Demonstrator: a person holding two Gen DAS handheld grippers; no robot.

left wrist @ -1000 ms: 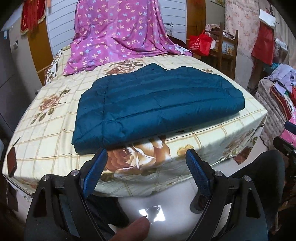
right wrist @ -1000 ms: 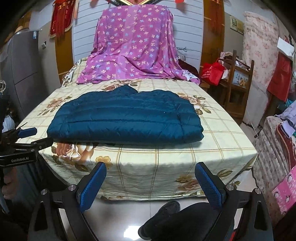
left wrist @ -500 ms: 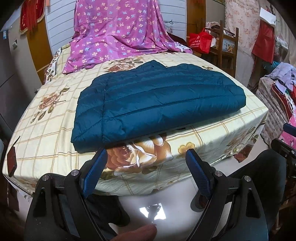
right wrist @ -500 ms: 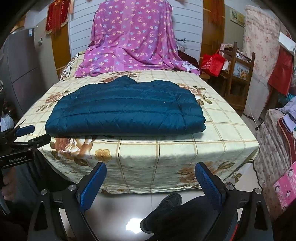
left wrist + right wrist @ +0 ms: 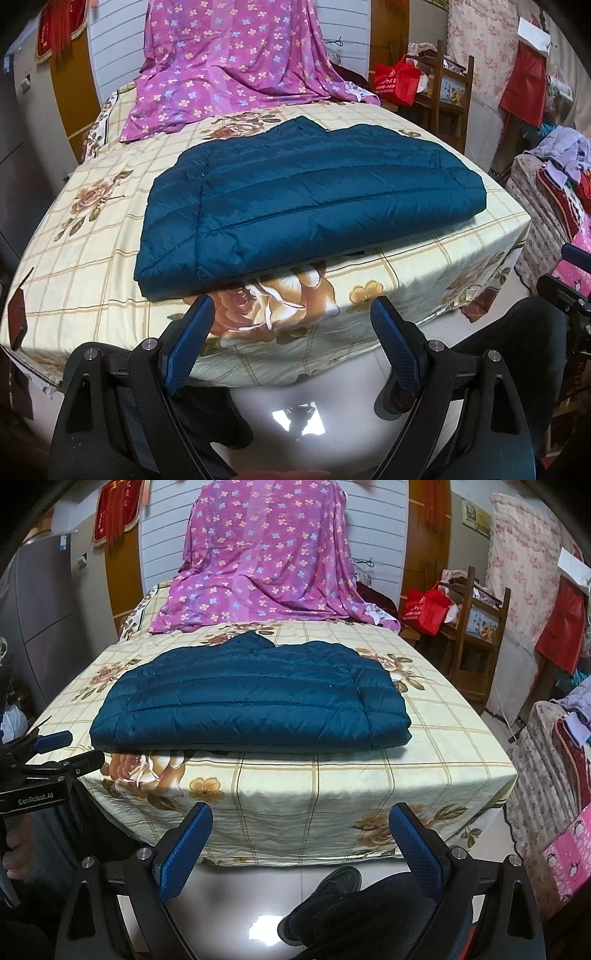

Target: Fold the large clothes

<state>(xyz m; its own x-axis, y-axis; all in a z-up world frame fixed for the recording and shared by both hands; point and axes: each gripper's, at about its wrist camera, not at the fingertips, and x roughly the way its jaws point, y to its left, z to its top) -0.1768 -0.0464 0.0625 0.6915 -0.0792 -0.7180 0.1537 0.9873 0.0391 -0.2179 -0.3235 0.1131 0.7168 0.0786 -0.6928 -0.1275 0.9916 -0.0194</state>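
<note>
Left wrist view: a folded teal quilted jacket [image 5: 310, 199] lies on the bed [image 5: 74, 258], beyond both spread, empty grippers

The left gripper [image 5: 291, 332] hangs off the bed's near edge with its blue pads wide apart and nothing between them; the jacket's near-left corner sits just above its left fingertip in the picture, not touching. From the right wrist, the right gripper [image 5: 301, 834] is likewise spread over the floor before the bed's draped end, the jacket [image 5: 251, 701] lying flat near that edge, well apart from the pads. A purple floral sheet [image 5: 266, 557] drapes behind the jacket
</note>
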